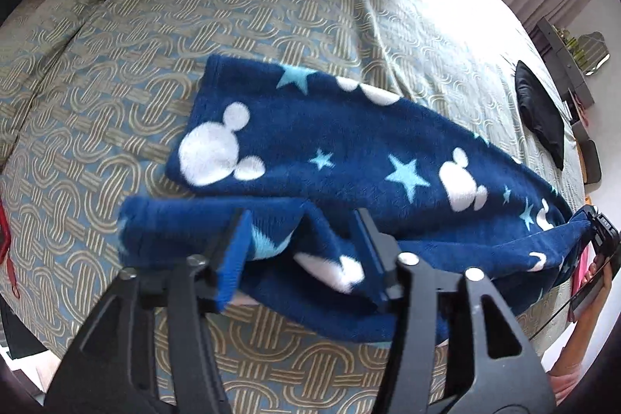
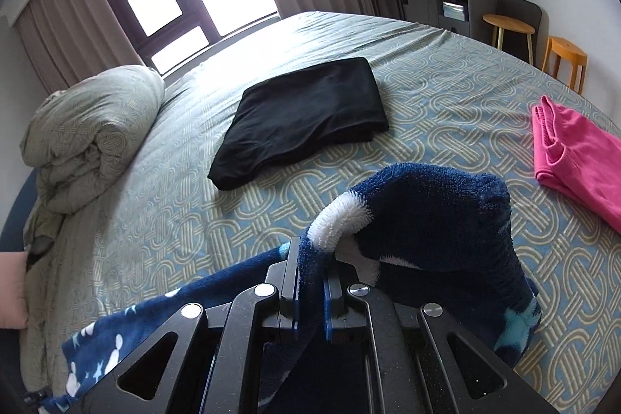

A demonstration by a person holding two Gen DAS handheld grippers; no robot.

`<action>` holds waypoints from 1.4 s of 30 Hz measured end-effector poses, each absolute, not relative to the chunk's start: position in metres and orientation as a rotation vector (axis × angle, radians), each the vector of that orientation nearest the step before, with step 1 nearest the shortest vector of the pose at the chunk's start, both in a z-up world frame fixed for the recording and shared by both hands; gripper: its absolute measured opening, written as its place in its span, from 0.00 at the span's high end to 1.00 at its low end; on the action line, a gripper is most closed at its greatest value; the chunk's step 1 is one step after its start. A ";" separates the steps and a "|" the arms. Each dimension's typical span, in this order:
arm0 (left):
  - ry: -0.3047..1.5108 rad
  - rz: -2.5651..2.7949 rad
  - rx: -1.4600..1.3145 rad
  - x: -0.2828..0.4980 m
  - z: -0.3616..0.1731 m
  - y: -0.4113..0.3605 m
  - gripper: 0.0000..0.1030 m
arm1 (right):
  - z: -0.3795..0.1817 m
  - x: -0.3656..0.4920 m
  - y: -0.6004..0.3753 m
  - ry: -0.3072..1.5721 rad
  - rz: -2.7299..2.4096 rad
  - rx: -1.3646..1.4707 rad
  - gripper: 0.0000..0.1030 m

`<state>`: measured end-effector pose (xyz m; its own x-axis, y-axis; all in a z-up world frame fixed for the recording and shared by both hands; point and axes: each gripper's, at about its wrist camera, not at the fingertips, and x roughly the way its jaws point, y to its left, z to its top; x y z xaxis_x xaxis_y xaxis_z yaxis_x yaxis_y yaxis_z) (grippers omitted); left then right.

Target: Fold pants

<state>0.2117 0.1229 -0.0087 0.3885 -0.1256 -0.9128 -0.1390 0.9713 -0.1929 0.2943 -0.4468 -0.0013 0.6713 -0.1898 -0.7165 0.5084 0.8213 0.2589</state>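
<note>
My left hand-held gripper [image 1: 300, 239] stands open over the near fold of the blue fleece pants [image 1: 349, 150], fabric lying loose between its fingers [image 1: 236, 251] with neither pad pressing on it. My right hand-held gripper [image 2: 312, 260] is pinched tight on the other end of the pants [image 2: 427, 216], a bunch of blue and white pile rising above its tips. The pants stretch across the patterned bed [image 1: 155, 45] between the two. A folded black garment [image 2: 302, 115] and a pink one [image 2: 570, 150] lie farther off, well apart.
</note>
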 end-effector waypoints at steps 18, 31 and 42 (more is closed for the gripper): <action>1.033 0.114 -0.160 0.194 -0.005 0.196 0.22 | 0.011 0.265 -0.445 0.694 -0.420 0.523 0.93; 0.952 -0.029 -0.369 0.225 0.035 0.212 0.89 | 0.034 0.245 -0.449 0.647 -0.451 0.550 0.93; 1.060 0.114 -0.427 0.349 -0.012 0.234 0.89 | 0.013 0.334 -0.461 0.705 -0.494 0.459 0.93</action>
